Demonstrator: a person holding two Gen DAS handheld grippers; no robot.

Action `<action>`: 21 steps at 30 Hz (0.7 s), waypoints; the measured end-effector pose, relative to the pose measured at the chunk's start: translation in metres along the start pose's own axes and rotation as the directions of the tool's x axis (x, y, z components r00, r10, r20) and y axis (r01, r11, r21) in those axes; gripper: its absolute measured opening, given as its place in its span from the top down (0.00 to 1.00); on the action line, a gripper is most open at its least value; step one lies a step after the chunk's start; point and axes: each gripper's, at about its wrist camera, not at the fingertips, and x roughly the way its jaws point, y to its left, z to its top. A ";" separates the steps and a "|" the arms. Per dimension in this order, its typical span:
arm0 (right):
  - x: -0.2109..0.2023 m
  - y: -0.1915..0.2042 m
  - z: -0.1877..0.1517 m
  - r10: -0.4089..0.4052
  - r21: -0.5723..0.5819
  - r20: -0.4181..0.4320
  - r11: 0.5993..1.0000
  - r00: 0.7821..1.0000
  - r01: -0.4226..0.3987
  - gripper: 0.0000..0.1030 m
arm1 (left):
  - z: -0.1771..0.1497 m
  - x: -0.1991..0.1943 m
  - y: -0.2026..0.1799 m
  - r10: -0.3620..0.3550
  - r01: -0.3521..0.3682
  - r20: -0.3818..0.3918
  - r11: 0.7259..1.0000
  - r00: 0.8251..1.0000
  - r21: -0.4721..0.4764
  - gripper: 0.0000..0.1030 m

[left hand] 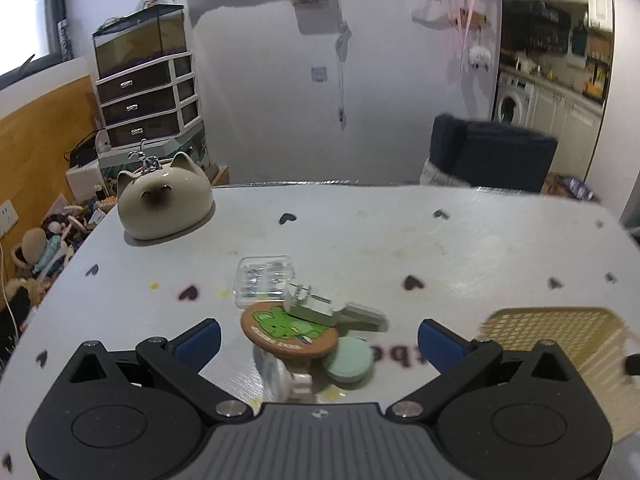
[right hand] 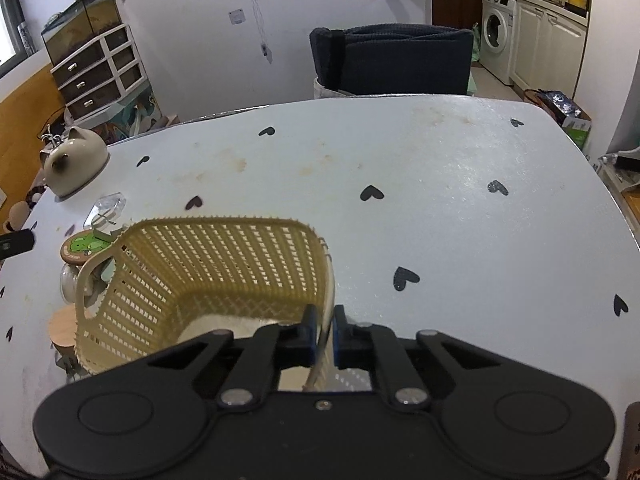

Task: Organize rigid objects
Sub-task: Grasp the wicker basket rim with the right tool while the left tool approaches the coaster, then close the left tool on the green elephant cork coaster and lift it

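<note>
So at this point basically nothing was sorted yet. The yellow basket point(right hand: 208, 276) sat on the desk point(right hand: 440, 200) and looked empty as far as I could see through the weave. The right claw point(right hand: 322, 334) was pinched on the basket's near rim, pads pressed together with the thin wall between them, I guess to steady it.

The left claw point(left hand: 319, 340) was spread wide, hovering over the little pile just beside the basket: a frog coaster point(left hand: 288, 330), a clear plastic case point(left hand: 265, 284), a white plug adapter point(left hand: 320, 304), a mint green disc point(left hand: 347, 360) and some white thing point(left hand: 280, 376) I couldn't make out. It held nothing.

So by my reckoning everything was left to do: grab each piece, drop it in. The cat-shaped ceramic pot point(left hand: 165, 208) sat well apart.
</note>
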 end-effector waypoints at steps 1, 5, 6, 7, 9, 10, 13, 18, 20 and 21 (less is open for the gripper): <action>0.000 0.000 0.001 -0.003 0.000 -0.003 1.000 1.000 0.003 0.93 | 0.002 0.007 0.001 0.006 -0.006 -0.006 1.000 1.000 0.017 0.00; 0.000 0.002 0.004 -0.019 0.005 -0.013 1.000 1.000 0.019 0.93 | 0.009 0.041 0.001 0.038 -0.033 -0.049 0.994 0.998 0.103 0.00; 0.000 0.002 0.004 -0.021 0.006 -0.013 1.000 1.000 0.021 0.93 | 0.010 0.050 0.001 0.042 -0.034 -0.063 0.992 0.997 0.123 0.00; 0.000 0.002 0.005 -0.024 0.008 -0.015 1.000 1.000 0.024 0.93 | 0.010 0.058 0.001 0.043 -0.032 -0.077 0.990 0.996 0.140 0.00; 0.002 0.003 0.006 -0.032 0.012 -0.020 0.999 0.999 0.032 0.93 | 0.011 0.076 0.003 0.042 -0.023 -0.111 0.986 0.993 0.168 0.00; 0.002 0.003 0.007 -0.035 0.014 -0.022 0.999 0.999 0.035 0.93 | 0.012 0.085 0.004 0.041 -0.017 -0.128 0.983 0.991 0.180 0.00; 0.003 0.003 0.007 -0.042 0.019 -0.027 0.999 0.999 0.043 0.93 | 0.013 0.109 0.005 0.042 -0.004 -0.176 0.978 0.983 0.208 0.00; 0.005 0.003 0.008 -0.049 0.030 -0.030 0.998 0.998 0.050 0.93 | 0.012 0.138 0.007 0.038 0.014 -0.232 0.975 0.972 0.222 0.00; 0.005 0.004 0.008 -0.051 0.032 -0.031 0.998 0.998 0.052 0.93 | 0.010 0.147 0.008 0.035 0.024 -0.253 0.974 0.967 0.224 0.00; 0.005 0.003 0.008 -0.051 0.034 -0.031 0.998 0.998 0.052 0.93 | 0.009 0.150 0.008 0.036 0.024 -0.259 0.974 0.965 0.223 0.00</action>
